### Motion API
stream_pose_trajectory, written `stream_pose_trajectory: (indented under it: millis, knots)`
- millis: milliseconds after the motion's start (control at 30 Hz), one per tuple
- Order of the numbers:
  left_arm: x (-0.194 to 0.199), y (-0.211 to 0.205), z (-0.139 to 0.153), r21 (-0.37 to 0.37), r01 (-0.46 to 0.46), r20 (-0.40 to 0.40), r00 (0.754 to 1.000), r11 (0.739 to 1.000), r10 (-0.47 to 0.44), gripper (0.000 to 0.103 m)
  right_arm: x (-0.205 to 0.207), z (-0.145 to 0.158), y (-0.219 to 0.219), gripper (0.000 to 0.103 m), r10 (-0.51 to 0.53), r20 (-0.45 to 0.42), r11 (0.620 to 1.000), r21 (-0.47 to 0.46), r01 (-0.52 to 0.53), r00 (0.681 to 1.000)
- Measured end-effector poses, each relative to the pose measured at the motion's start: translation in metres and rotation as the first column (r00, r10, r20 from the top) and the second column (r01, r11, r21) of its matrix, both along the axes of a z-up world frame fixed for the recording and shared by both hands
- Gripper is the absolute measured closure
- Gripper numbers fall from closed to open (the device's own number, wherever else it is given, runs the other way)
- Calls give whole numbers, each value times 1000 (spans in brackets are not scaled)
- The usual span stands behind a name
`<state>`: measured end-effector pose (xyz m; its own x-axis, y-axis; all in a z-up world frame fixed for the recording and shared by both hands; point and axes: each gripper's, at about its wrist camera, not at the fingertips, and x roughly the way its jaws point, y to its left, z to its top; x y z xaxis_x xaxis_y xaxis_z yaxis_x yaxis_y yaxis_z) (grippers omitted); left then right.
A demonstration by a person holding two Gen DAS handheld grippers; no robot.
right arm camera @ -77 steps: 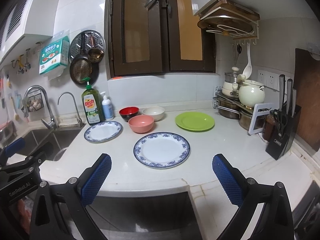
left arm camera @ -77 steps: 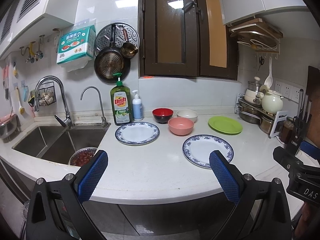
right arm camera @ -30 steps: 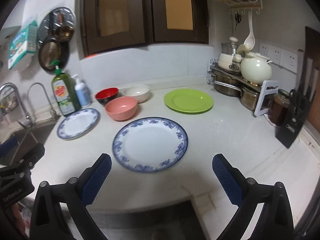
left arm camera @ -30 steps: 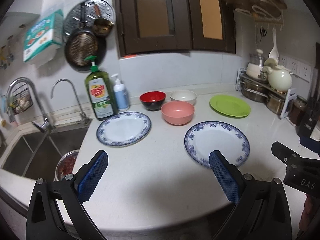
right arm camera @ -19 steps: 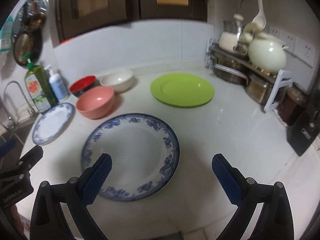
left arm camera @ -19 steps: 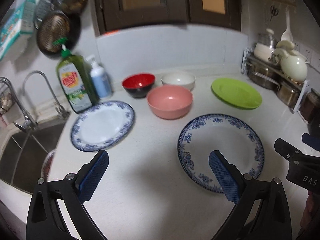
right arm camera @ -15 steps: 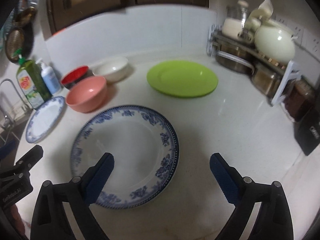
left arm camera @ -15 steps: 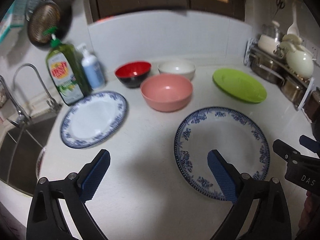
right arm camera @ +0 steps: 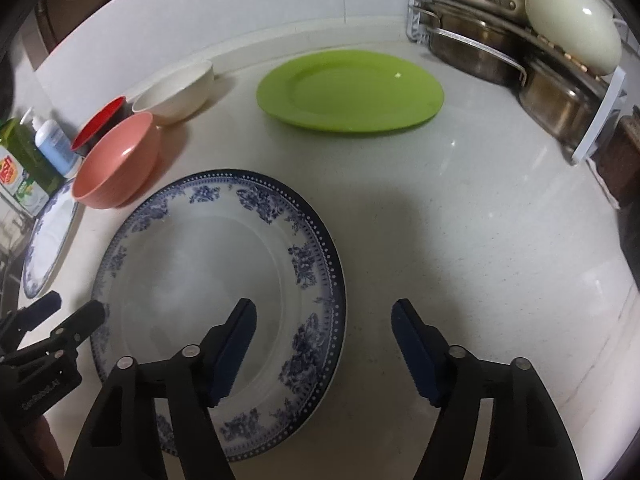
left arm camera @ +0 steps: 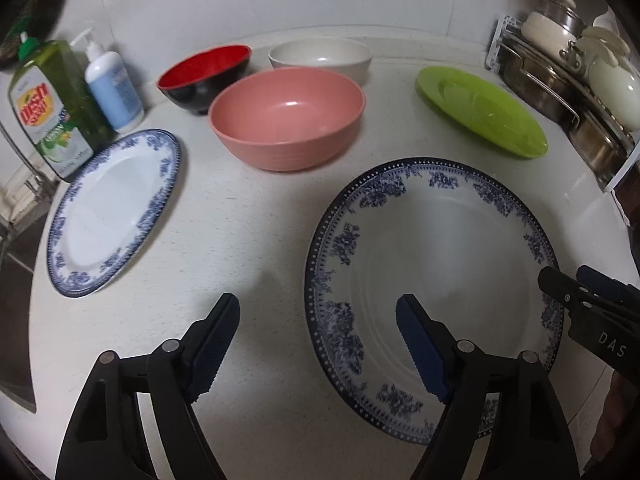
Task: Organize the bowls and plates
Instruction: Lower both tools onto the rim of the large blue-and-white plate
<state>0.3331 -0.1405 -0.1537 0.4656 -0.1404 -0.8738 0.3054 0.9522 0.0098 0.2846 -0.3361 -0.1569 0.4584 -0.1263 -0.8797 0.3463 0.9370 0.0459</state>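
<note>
We hold the left gripper (left arm camera: 318, 322) and the right gripper (right arm camera: 324, 322) with fingers spread apart and clamped on nothing. Both hang low over the near blue-patterned plate (left arm camera: 432, 280), which lies flat on the white countertop (left arm camera: 248, 216) and fills the lower right of the left wrist view and the lower left of the right wrist view.

Handling, as we judge it:
- The plate looks like glazed ceramic: stiff, fairly heavy, slippery and breakable if dropped.
- The only hold is the rim. Each gripper straddles it now, one finger over the plate's well and the other over bare counter.
- The rim appears to sit close to the counter, so we expect one finger must slide under the edge before the fingers close.

Other task items, left wrist view:
- A second blue-patterned plate (left arm camera: 114, 212) at left centre, near the dish soap bottle (left arm camera: 52, 108) and the pump bottle (left arm camera: 114, 88).
- A pink bowl (left arm camera: 288, 116) at upper centre, just beyond the near plate's far rim.
- A red-and-black bowl (left arm camera: 206, 72) and a cream bowl (left arm camera: 320, 58) behind it.
- A green plate (left arm camera: 482, 114) at upper right.

Open room:
- Bare counter lies between the two patterned plates and, in the right wrist view, to the right of the near plate.
- The pot rack (right arm camera: 500, 52) crowds the upper right.
</note>
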Motion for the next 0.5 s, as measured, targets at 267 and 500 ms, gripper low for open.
stream_pose_trajectory:
  millis: [267,500]
  knots:
    - [11,-4,-13,-28,6,-68,998,1000,-8,42,10,-10,-4,47,12,-30,999,36,-11,999]
    - [15,-6,-20,-55,5,-105,994,998,-11,53,15,-12,-5,57,23,-41,999,40,-22,999]
